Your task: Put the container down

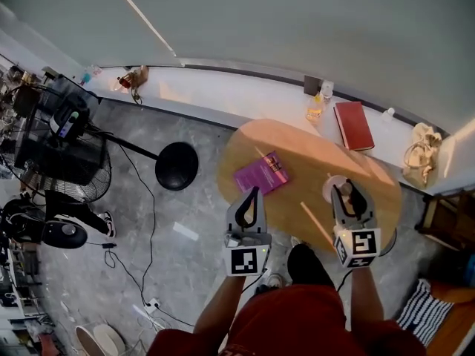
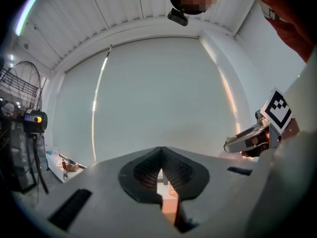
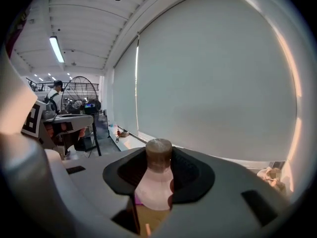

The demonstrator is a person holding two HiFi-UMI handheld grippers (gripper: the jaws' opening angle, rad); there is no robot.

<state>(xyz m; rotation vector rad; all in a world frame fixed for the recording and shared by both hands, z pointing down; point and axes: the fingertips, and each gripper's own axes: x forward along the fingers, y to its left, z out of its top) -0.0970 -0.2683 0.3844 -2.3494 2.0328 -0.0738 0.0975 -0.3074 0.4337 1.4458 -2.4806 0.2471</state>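
The right tool (image 1: 352, 197) clamps the container (image 3: 157, 182) near its cap, above the worktop (image 1: 304, 158). The left tool (image 1: 251, 197) is closed and empty. The container looks light, rigid and smooth, so grip it firmly below the cap.

The pale pink, brown-capped container (image 3: 153, 185) stands upright, clamped between the right tongs (image 3: 158, 162).

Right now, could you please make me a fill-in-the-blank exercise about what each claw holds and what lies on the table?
1. The right claw is shut on a container with a ____ cap.
2. The left claw is shut and holds ____.
3. On the round table lies a ____ booklet.

Missing words: brown; nothing; purple.
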